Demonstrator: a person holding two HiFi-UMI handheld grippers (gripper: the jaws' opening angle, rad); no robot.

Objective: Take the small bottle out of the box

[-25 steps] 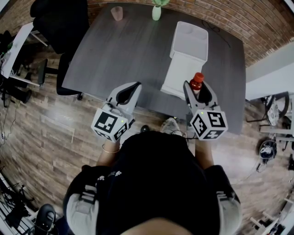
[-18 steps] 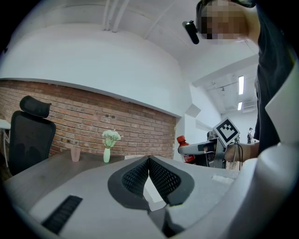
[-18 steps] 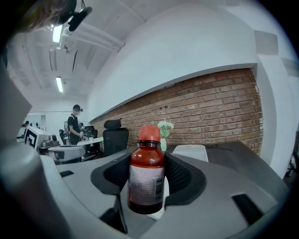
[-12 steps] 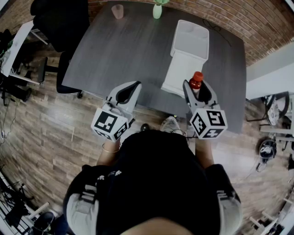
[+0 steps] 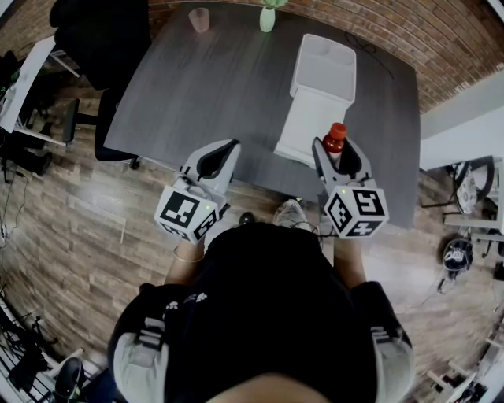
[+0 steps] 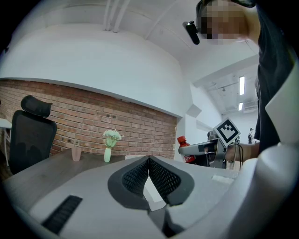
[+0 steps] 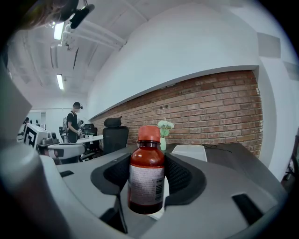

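My right gripper is shut on a small brown bottle with a red cap and a white label; it stands upright between the black pads. In the head view the bottle hangs over the near right part of the table, just right of the white box's lid. The open white box lies behind it. My left gripper is shut with nothing between its fingers, over the table's near edge; its own view shows the jaws closed together.
The dark grey table carries a pink cup and a pale green vase with flowers at the far edge. A black office chair stands at the far left. Wood floor lies below.
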